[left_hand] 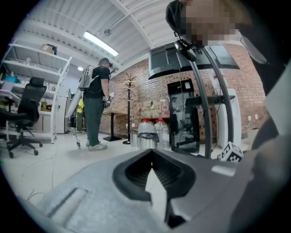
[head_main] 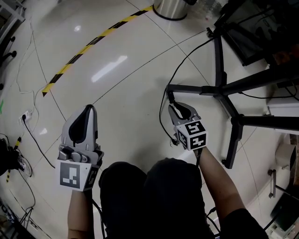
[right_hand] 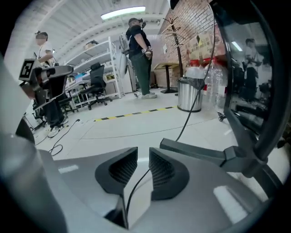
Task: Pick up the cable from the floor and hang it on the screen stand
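The head view looks steeply down from above the person onto the floor point(head_main: 121, 93), with the screen stand point(head_main: 219, 88) at the upper right. The left gripper view rides low on the left tool point(head_main: 88, 112) and faces level across the floor, with the stand ahead to its right. The right gripper view rides on the right tool point(head_main: 177, 111), just beside the stand's foot, looking past it. All three views share the stand and the steel bin point(head_main: 170, 8) beyond it.

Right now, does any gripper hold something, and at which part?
Nothing is held. The cable runs between the open jaws of the right gripper, but they do not press it. The left gripper is shut and empty.
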Motion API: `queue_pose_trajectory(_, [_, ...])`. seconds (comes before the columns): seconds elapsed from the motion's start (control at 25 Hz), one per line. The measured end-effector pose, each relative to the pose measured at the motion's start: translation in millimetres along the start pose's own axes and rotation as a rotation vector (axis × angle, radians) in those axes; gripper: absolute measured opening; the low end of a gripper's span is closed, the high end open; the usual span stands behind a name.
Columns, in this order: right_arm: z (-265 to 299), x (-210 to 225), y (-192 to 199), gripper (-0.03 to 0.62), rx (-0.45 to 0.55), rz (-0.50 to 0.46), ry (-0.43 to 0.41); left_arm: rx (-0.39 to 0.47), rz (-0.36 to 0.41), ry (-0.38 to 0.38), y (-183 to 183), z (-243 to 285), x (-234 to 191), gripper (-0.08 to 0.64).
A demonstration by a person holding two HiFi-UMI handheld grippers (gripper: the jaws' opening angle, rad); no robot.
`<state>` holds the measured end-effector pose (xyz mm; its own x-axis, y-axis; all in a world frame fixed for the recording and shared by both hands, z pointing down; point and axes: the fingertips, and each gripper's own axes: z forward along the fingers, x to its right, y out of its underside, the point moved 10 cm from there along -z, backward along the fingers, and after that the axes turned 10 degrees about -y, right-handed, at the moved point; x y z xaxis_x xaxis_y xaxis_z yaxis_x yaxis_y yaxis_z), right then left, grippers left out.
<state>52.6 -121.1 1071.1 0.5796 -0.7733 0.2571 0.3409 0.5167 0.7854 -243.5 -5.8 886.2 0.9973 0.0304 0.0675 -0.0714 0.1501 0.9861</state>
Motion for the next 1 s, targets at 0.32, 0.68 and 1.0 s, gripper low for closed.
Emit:
queue_pose_trajectory(0.32, [41, 7, 43, 0.083, -0.116, 0.073, -0.049, -0.064, -0.064, 0.023, 48, 10, -12, 0.005])
queue_pose_trajectory(0.68, [84, 23, 57, 0.138, -0.166, 0.222, -0.031, -0.090, -0.040, 0.034, 59, 10, -15, 0.005])
queue_pose_trajectory(1.0, [109, 23, 58, 0.143, -0.241, 0.221, 0.034, -0.100, -0.034, 0.038, 60, 10, -15, 0.005])
